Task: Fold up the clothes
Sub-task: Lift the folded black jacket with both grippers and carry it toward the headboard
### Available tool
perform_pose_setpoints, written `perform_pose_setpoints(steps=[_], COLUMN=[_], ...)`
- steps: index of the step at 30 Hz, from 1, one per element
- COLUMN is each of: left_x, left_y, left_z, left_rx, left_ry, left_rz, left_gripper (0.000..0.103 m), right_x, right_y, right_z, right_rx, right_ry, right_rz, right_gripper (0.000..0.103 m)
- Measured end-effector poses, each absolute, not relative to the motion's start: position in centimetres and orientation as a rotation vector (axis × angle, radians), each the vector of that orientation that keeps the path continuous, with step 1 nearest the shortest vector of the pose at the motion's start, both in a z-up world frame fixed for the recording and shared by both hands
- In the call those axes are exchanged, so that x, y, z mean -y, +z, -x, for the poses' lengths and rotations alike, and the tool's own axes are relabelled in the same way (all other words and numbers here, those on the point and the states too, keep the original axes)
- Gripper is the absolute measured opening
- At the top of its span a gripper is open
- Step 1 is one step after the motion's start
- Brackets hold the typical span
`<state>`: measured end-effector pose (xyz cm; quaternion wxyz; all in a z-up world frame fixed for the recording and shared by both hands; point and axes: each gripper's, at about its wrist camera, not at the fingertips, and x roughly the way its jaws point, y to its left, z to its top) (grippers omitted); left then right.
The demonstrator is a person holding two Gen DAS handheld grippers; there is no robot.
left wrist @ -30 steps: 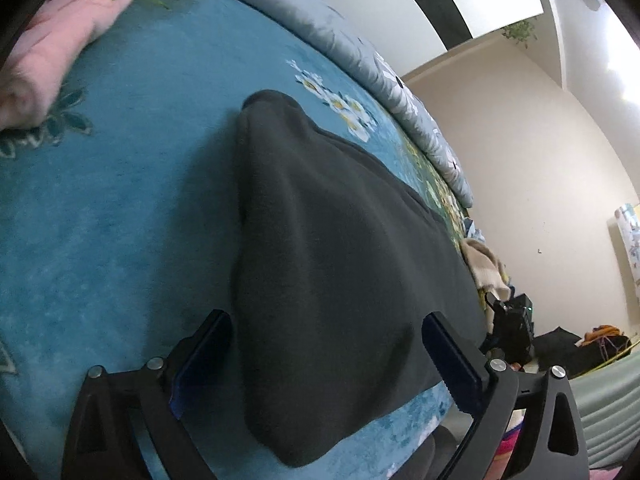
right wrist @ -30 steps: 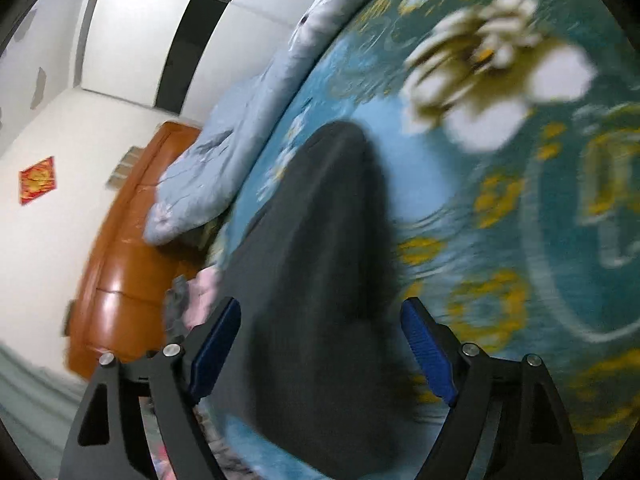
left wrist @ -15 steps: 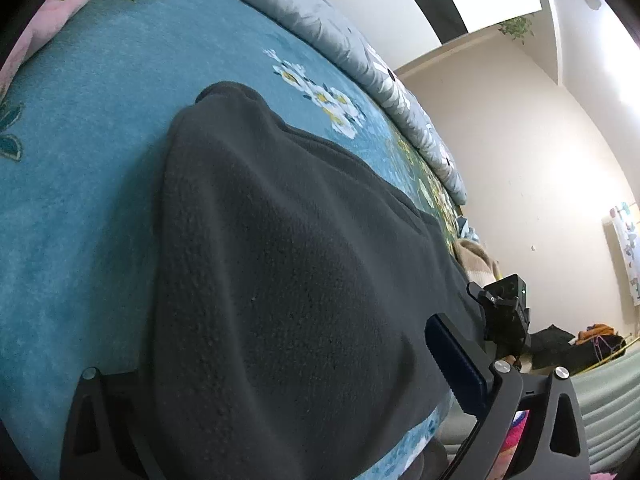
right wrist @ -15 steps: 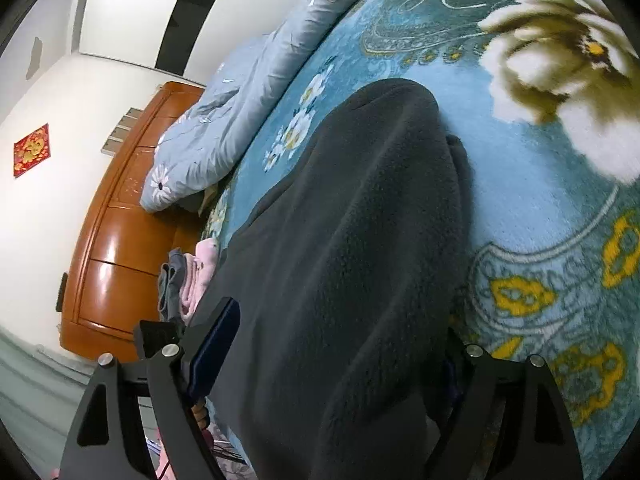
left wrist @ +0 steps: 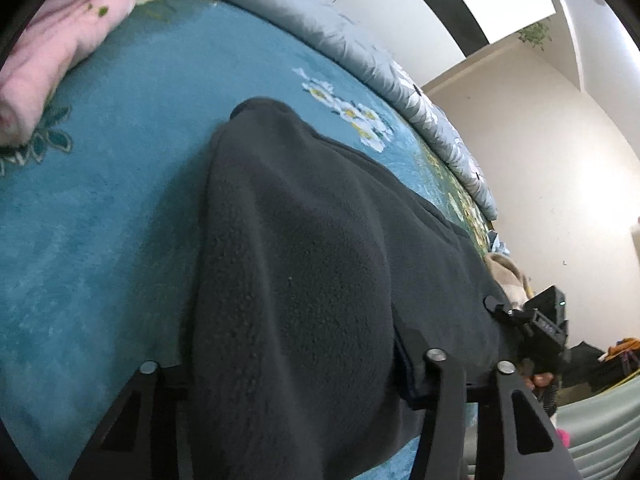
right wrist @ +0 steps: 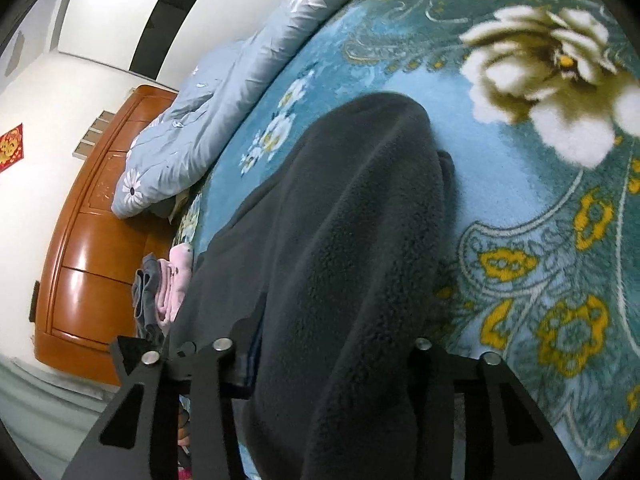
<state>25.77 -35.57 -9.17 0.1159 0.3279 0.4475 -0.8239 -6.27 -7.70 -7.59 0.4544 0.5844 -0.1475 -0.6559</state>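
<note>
Our left gripper [left wrist: 292, 376] has closed in on the near edge of the dark fleece garment [left wrist: 320, 248], its fingers narrowed with a thick roll of cloth bunched between them, and our right gripper [right wrist: 332, 364] grips the same edge further along, likewise pinched on a fold. We hold both ends of one edge so the cloth can be lifted evenly and carried forward over itself. The garment stretches ahead of both grippers across the blue floral blanket [left wrist: 100, 220]. Ahead and to the left of our left gripper lies a folded pink garment [left wrist: 52, 60], likely already finished. Half a second ago both grippers were spread wide around the fleece; now the fingers have come together and the cloth bulges between them.
</note>
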Motion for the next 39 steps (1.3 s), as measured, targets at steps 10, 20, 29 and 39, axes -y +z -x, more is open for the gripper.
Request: perform_pose_setpoints(steps=[10, 20, 29, 39], left_x=[33.3, 35.3, 41.7, 50.1], left_y=[-5.1, -1.8, 4.6, 11.8], left_z=[-27.2, -30.8, -37.3, -46.5], left_rx=[-1.135, -1.150, -1.089, -0.905], left_ry=[-2.550, -2.633, -2.657, -2.638], left_rz=[-0.865, -0.764, -0.584, -0.394], left_gripper=[0.047, 0.046, 0.046, 0.047], right_x=[7.0, 8.5, 16.7, 29.4], right_y=[-2.1, 2.1, 6.2, 13.6], right_z=[2.7, -1.3, -5.3, -9.9], right_rx=[0.283, 0.237, 0.199, 0.152], right_ry=[-1.650, -1.632, -1.513, -1.355], right_rz=[-1.297, -1.211, -1.118, -0.945], right_gripper=[0.041, 0.041, 0.041, 0.041])
